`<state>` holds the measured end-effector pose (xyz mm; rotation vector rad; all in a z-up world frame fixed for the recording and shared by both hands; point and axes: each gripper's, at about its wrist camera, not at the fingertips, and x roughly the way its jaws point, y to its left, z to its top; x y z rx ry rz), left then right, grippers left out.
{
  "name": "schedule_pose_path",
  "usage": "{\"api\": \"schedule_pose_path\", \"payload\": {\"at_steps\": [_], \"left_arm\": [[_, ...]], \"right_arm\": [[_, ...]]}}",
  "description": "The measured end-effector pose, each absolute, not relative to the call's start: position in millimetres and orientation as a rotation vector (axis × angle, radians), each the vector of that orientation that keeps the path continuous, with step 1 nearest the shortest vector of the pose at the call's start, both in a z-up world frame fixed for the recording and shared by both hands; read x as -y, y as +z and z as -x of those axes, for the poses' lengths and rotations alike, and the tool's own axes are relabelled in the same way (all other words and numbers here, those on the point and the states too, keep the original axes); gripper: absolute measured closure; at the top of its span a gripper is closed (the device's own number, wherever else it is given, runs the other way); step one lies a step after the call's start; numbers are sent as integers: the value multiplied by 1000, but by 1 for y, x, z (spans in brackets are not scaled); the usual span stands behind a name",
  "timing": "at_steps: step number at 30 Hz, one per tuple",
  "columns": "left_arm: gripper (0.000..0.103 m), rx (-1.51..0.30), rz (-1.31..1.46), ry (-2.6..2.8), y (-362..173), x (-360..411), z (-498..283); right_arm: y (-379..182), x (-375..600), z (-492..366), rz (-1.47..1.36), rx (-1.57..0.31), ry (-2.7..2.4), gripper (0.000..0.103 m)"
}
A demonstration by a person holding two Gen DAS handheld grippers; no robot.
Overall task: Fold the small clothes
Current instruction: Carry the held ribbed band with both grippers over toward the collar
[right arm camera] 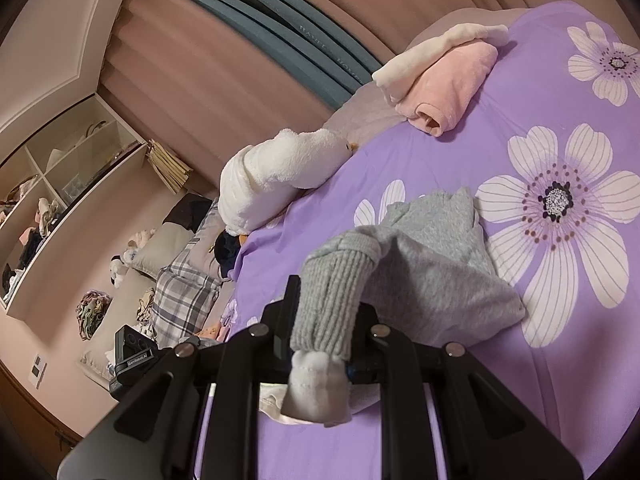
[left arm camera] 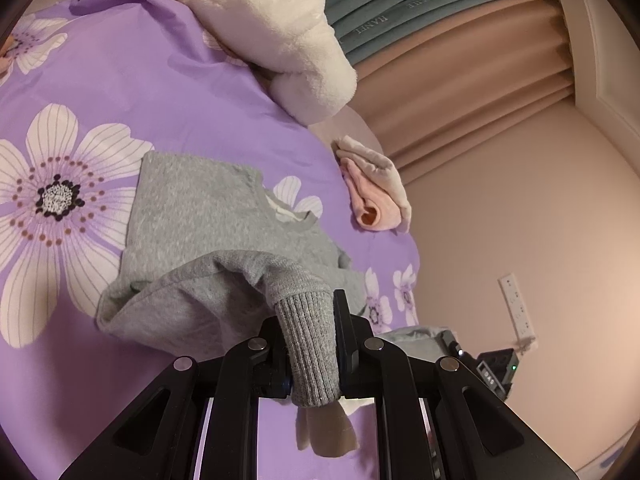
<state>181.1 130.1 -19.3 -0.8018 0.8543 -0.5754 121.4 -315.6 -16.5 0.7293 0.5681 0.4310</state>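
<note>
A small grey sweater (left arm camera: 208, 216) lies on the purple flowered bedspread (left arm camera: 120, 92). Its lower part is lifted and folded back over the body. My left gripper (left arm camera: 310, 320) is shut on one ribbed grey cuff (left arm camera: 308, 344), with a pale inner sleeve end hanging below it. In the right wrist view the same grey sweater (right arm camera: 436, 256) trails from my right gripper (right arm camera: 326, 312), which is shut on the other ribbed cuff (right arm camera: 332, 304); a white inner sleeve end (right arm camera: 316, 388) hangs under the jaws.
A folded pink and cream garment (left arm camera: 376, 188) (right arm camera: 448, 80) lies near the bed's edge. A white plush toy (left arm camera: 280, 32) (right arm camera: 276, 172) rests on the bed by the curtains. Open shelves (right arm camera: 60, 184), pillows and a checked blanket (right arm camera: 184, 296) are beyond the bed.
</note>
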Motion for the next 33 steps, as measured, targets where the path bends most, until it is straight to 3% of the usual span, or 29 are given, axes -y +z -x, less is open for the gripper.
{"api": "schedule_pose_path", "payload": {"at_steps": [18,33], "left_arm": [[91,-836,830,-548,-17,-136,-239],[91,-928,864,-448,-54,-138,-321]], "right_arm": [[-8,317,-180,-728,-561,414,85],[-40,319,-272,-759,-705,329,85]]}}
